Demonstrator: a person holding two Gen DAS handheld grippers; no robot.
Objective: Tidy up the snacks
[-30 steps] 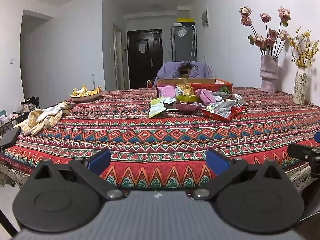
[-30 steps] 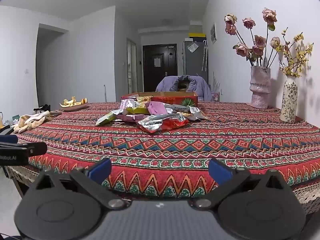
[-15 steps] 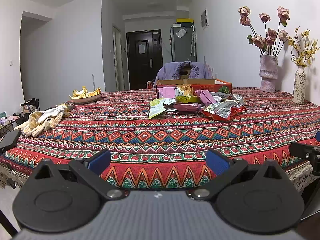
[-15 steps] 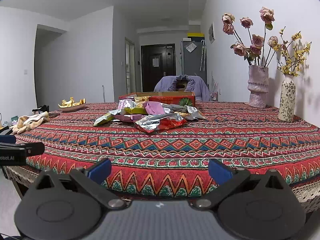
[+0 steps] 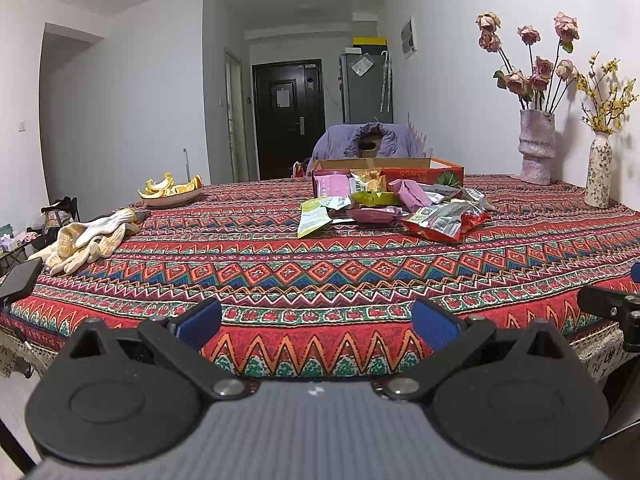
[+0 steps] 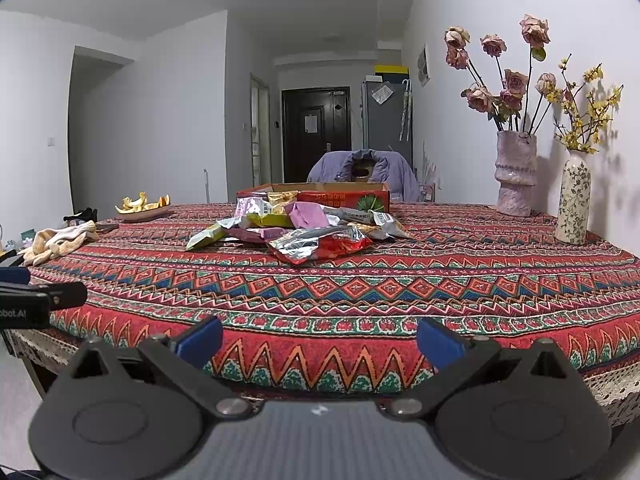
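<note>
Looking across the table (image 5: 280, 264), I see its red patterned cloth fill most of both views, with my 2 grippers held at the near edge, well short of anything on it. The box (image 5: 408, 170) sits far across the table, an open red cardboard carton in front of a chair draped with a purple jacket (image 5: 360, 142). The snacks (image 5: 384, 208) lie in a loose heap just before the box and against its front wall; some packets lean on it, and I cannot tell whether any are inside. Nearest me in that heap is a red-and-silver bag (image 6: 320, 244), beside it a pink packet (image 6: 308, 214) and, at the left fringe, a green packet (image 5: 314, 220) flat on the cloth.

To the right stand 2 vases by the wall: a pale ribbed vase (image 6: 516, 174) with dried roses, and a slimmer floral vase (image 6: 573, 200) with yellow sprigs. At the left edge lie gloves (image 5: 84, 240), and beyond them a dish (image 5: 170, 194) of orange peels.

My left gripper (image 5: 316, 320) has its blue-padded jaws spread wide, holding nothing. My right gripper (image 6: 320, 334) is likewise released and empty, its jaws wide apart over the cloth's hem.
</note>
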